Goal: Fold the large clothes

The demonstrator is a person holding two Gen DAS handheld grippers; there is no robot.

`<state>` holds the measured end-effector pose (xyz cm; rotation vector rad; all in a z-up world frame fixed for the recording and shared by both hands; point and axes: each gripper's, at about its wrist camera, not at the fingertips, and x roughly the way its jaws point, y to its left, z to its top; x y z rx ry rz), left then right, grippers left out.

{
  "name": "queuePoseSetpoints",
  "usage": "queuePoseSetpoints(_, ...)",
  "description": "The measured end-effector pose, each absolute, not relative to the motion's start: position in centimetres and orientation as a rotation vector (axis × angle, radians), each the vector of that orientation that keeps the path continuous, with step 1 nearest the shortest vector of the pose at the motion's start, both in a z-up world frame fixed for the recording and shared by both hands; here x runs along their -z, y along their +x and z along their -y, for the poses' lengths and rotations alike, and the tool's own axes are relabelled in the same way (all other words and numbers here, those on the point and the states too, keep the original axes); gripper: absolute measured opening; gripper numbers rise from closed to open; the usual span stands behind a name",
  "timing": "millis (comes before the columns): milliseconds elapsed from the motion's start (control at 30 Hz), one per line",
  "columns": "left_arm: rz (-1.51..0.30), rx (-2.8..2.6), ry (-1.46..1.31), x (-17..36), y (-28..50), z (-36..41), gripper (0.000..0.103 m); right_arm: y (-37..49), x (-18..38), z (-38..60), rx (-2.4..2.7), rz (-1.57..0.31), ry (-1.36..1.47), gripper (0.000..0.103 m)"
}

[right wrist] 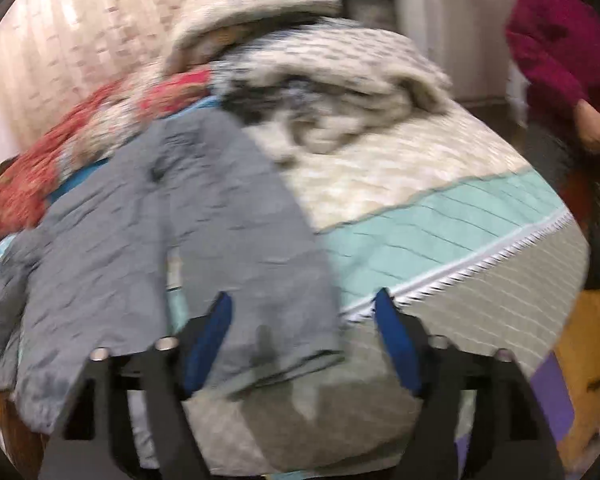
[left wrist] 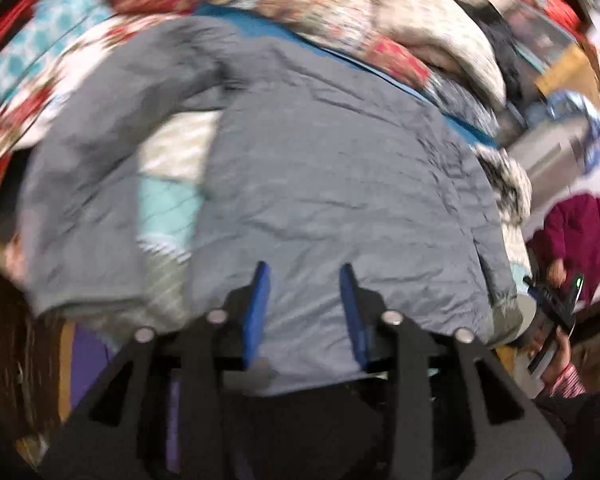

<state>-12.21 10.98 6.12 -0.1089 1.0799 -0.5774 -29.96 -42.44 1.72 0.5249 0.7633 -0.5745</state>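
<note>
A large grey jacket [left wrist: 332, 168] lies spread on the bed, one sleeve [left wrist: 100, 128] bent out to the left. My left gripper [left wrist: 304, 280] hovers over its near hem. The blue pads [left wrist: 258, 300] stand apart, fabric showing in the gap without being pinched. In the right wrist view the same jacket [right wrist: 120, 240] covers the left half, and its sleeve [right wrist: 252, 240] runs down toward me. My right gripper [right wrist: 302, 298] is wide open above the sleeve's cuff end [right wrist: 268, 344], and the pads [right wrist: 392, 332] are not touching it. Both views are blurred.
A quilted bed cover with a teal band [right wrist: 440, 220] lies under the jacket. Folded cream and red floral blankets [right wrist: 320, 64] are piled at the far side. A person in a magenta top [right wrist: 556, 48] stands to the right of the bed. A hand in a striped sleeve [left wrist: 560, 368] holds a black tool.
</note>
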Motion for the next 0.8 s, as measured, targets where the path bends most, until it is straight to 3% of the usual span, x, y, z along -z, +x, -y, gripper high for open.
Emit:
queuePoseSetpoints(267, -1.186, 0.678, 0.032, -1.3, -10.0, 1.0, 0.036, -30.6, 2.1, 44.6, 0.513, -0.82, 0.675, 0.078)
queuePoseSetpoints(300, -1.18, 0.675, 0.068, -0.9, -9.8, 2.5, 0.036, -30.3, 2.4, 44.6, 0.497, -0.829, 0.698, 0.07)
queuePoseSetpoints(333, -1.171, 0.677, 0.09, -0.5, -9.7, 3.5, 0.036, -30.0, 3.0, 44.6, 0.462, -0.838, 0.733, 0.046)
queuePoseSetpoints(400, -1.17, 0.677, 0.105, 0.5, -9.1, 5.0, 0.036, -29.0, 3.9, 44.4, 0.388, -0.882, 0.777, 0.012)
queuePoseSetpoints(467, -1.2, 0.643, 0.12, 2.0, -8.5, 5.5, 0.036, -28.9, 3.1, 44.5, 0.336, -0.862, 0.803, 0.012)
queuePoseSetpoints(567, -1.219, 0.601, 0.144, 3.6, -7.8, 5.8, 0.036, -29.8, -3.2, 45.7, 0.349, -0.719, 0.752, 0.012)
queuePoseSetpoints(667, -1.225, 0.585, 0.127, 4.1, -7.1, 5.1, 0.036, -30.0, -14.3, 48.5, 0.363, -0.504, 0.664, 0.012)
queuePoseSetpoints(800, -1.198, 0.604, 0.045, 3.6, -6.5, 3.7, 0.036, -25.7, -24.9, 48.8, 0.29, -0.422, 0.557, 0.012)
